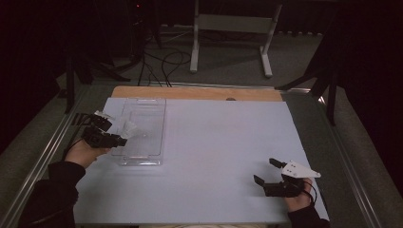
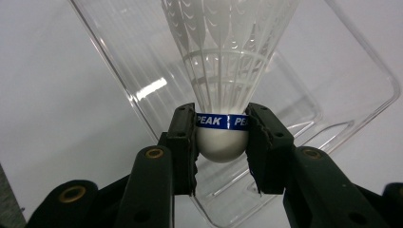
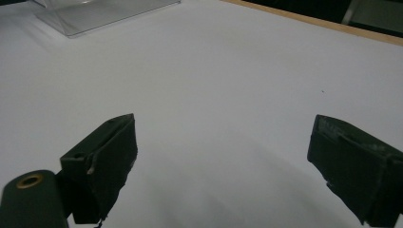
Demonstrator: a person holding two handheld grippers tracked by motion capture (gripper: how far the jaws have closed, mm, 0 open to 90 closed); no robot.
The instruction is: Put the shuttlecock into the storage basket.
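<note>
A white shuttlecock (image 2: pixel 223 71) with a blue band reading PEAK is clamped by its round cork base between the jaws of my left gripper (image 2: pixel 222 142). In the high view the left gripper (image 1: pixel 122 135) holds the shuttlecock (image 1: pixel 128 128) over the left wall of a clear plastic tray (image 1: pixel 142 159), feathers pointing away from the hand. The tray (image 2: pixel 361 109) lies under the shuttlecock in the left gripper view. My right gripper (image 1: pixel 265 171) rests near the table's front right, open, with nothing between its fingers (image 3: pixel 102 164).
A white sheet (image 1: pixel 214 156) covers the table, with a wooden strip (image 1: pixel 190 92) along its far edge. Beyond the table stand a white desk frame (image 1: pixel 233 28) and cables (image 1: pixel 161 64) on the floor. A corner of the tray (image 3: pixel 95 14) lies far off in the right gripper view.
</note>
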